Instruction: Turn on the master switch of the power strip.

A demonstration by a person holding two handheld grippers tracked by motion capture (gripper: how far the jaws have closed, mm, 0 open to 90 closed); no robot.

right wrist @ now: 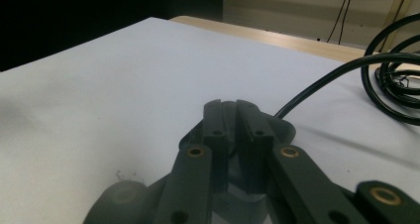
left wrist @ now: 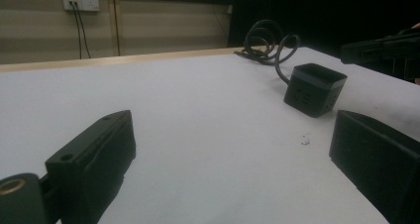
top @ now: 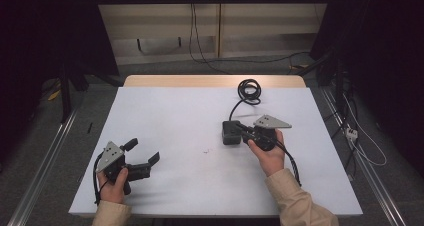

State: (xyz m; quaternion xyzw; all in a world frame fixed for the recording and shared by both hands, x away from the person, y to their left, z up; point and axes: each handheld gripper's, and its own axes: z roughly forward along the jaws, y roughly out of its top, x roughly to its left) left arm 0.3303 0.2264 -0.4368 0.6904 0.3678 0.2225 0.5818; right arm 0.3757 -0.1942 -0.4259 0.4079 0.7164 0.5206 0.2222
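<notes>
Table [top: 165, 111] with a white top carries nearly nothing besides a small black power cube [top: 230, 132] right of centre, its black cord [top: 248, 91] trailing back to a coil near the far edge. Progress looks early to me: the cube sits flat on the table, not lifted. The right gripper [top: 242, 130] lies low and level, pointing left at the cube; its jaws are pressed almost together, and whether they pinch the cube's edge I cannot tell. The left gripper [top: 142, 152] rests near the front left, well apart from the cube, jaws spread wide on nothing.
</notes>
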